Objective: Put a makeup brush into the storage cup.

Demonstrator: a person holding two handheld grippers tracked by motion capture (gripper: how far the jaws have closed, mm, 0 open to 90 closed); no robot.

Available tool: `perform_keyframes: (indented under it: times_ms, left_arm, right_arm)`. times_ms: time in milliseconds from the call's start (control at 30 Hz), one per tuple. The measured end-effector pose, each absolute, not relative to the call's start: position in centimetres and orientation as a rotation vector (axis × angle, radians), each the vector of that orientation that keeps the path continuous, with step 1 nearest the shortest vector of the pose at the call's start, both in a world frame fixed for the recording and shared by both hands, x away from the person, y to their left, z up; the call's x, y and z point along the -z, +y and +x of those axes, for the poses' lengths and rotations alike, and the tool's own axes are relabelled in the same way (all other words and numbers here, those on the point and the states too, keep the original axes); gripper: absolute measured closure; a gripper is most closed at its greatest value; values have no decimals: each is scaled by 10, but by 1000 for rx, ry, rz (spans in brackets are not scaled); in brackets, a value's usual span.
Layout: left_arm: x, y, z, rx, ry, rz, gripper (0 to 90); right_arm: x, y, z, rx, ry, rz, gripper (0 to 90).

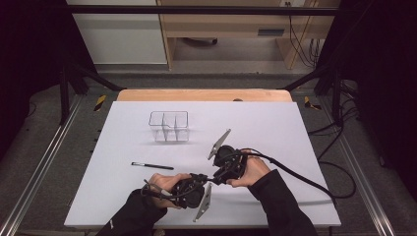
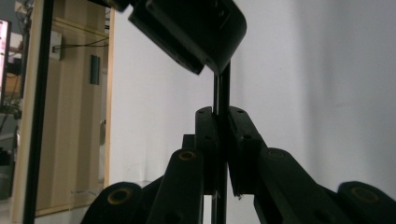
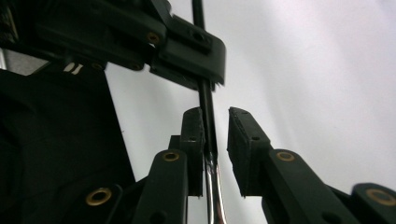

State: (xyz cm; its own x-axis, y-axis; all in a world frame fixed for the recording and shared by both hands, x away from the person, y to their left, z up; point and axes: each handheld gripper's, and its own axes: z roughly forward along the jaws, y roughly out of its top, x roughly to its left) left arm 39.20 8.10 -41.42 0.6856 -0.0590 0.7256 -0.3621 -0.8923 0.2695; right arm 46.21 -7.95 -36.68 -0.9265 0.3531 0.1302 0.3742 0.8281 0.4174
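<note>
Where the two grippers meet, at the near middle of the table (image 1: 113, 196), holding between them one thin black pen (image 2: 222, 88). Clenched on this pen with both jaws pressed flat against its shaft: the left gripper (image 2: 222, 116), coming in from the near left. Facing it from the right, a little farther: the right gripper (image 3: 217, 116), with jaws apart, so released. Lying against only one of these open jaws, with a clear gap to the other. Lifted above the white table, not resting on it. Silver and shiny at the end of the pen closest to the right gripper's camera, black elsewhere. Just left of the grippers, flat on the table: a second pen (image 1: 152, 165), touched by nothing. Farther away, near the middle: a clear box (image 1: 169, 126) with inner dividers, standing upright, well apart from both grippers.
</note>
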Motion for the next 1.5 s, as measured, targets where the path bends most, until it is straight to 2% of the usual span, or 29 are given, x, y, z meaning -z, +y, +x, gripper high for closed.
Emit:
perform_keyframes:
  times_ms: [400, 700, 1133, 1500]
  left_arm:
    - [416, 100, 401, -1019, -127, 2537, 830]
    - [416, 116, 407, -931, 72, 2492, 830]
    - [420, 127, 411, -861, 287, 2417, 830]
    - [421, 136, 417, -768, 474, 2318, 830]
  right_arm:
    - [352, -92, 463, 965, -3029, -683, 505]
    - [345, -106, 465, 1137, -3047, -782, 390]
    - [345, -129, 460, 1290, -3029, -887, 267]
    - [355, -141, 458, 1388, -2992, -977, 213]
